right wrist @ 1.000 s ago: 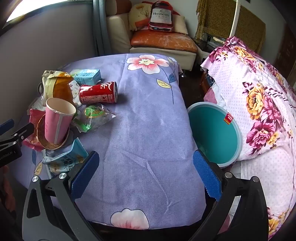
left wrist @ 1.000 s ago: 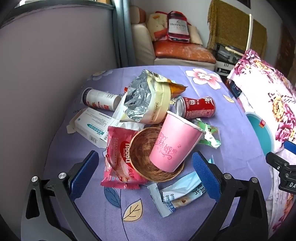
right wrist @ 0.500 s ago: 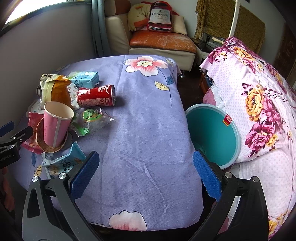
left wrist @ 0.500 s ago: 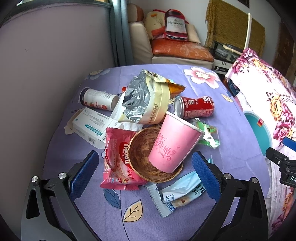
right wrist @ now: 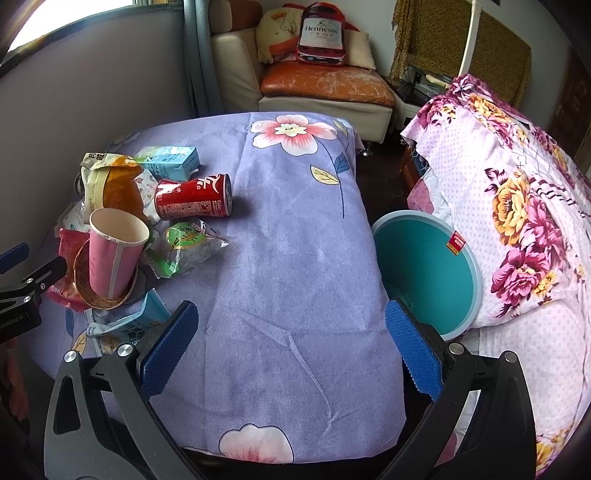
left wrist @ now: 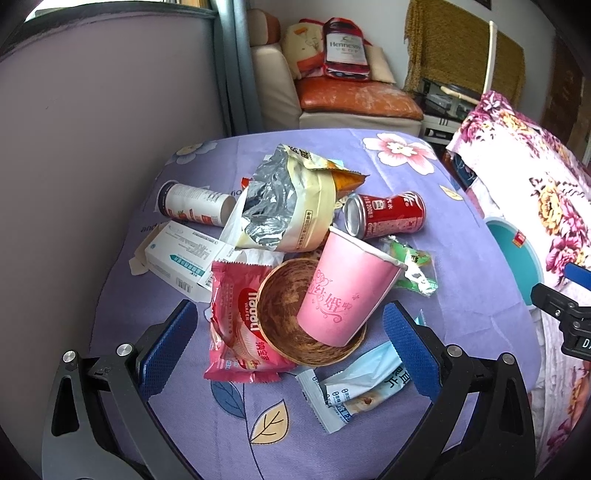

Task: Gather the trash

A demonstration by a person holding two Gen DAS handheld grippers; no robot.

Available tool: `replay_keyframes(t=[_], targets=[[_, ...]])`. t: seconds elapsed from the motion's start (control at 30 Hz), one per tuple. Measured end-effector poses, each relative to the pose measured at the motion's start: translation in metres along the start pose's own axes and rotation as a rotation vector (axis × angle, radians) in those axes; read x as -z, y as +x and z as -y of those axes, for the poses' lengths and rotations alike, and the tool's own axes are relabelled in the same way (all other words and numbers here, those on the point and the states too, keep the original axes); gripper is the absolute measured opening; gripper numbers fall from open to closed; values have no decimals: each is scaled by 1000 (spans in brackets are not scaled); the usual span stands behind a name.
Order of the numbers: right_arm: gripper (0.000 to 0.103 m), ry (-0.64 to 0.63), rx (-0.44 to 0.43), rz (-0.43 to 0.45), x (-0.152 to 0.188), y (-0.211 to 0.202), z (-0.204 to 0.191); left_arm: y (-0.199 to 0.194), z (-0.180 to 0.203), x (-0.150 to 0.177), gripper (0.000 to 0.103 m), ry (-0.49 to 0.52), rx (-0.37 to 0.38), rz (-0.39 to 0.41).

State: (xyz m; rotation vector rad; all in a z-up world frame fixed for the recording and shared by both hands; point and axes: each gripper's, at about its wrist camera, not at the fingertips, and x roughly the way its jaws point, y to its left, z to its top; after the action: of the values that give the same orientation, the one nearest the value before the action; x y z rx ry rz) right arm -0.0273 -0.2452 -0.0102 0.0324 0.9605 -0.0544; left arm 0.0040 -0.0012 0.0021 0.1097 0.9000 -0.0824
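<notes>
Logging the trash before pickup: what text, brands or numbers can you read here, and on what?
"Hennessy": red bag on the sofa.
"WAFER": red wrapper, seen upside down.
"200": red can; its other print is Chinese.
Pink cup: decorative Chinese characters.
White box, white bottle, blue packet, bin sticker: too small to read.

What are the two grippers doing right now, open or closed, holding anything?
Left gripper: open, holding nothing, above the pink paper cup.
Right gripper: open, holding nothing, over bare tablecloth.
</notes>
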Motion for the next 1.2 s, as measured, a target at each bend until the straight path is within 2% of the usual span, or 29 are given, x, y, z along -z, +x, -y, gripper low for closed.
replay_keyframes(t=[0.57,0.77,0.9,0.97,1.03,1.1,1.2], targets=[[97,-3,-19,-31,1,10,2,4,0,0,100,45,-11,0],[97,-18,-34,-46,2,16,4,12,-4,0,100,75,38,-29],[97,-17,-46,-60,2,21,6,18,10,1,100,141,76,-55],[97,-18,-55,-71,3,24,7,22,18,1,96,163,92,-70],[97,-23,-65,-79,3,26,8,31,27,-1,79,188,121,-100],[97,-26,-69,-80,3,28,9,42,30,-2,68,193,137,-130],[97,-26,-85,-88,3,32,12,59,28,-5,66,168,148,-165]])
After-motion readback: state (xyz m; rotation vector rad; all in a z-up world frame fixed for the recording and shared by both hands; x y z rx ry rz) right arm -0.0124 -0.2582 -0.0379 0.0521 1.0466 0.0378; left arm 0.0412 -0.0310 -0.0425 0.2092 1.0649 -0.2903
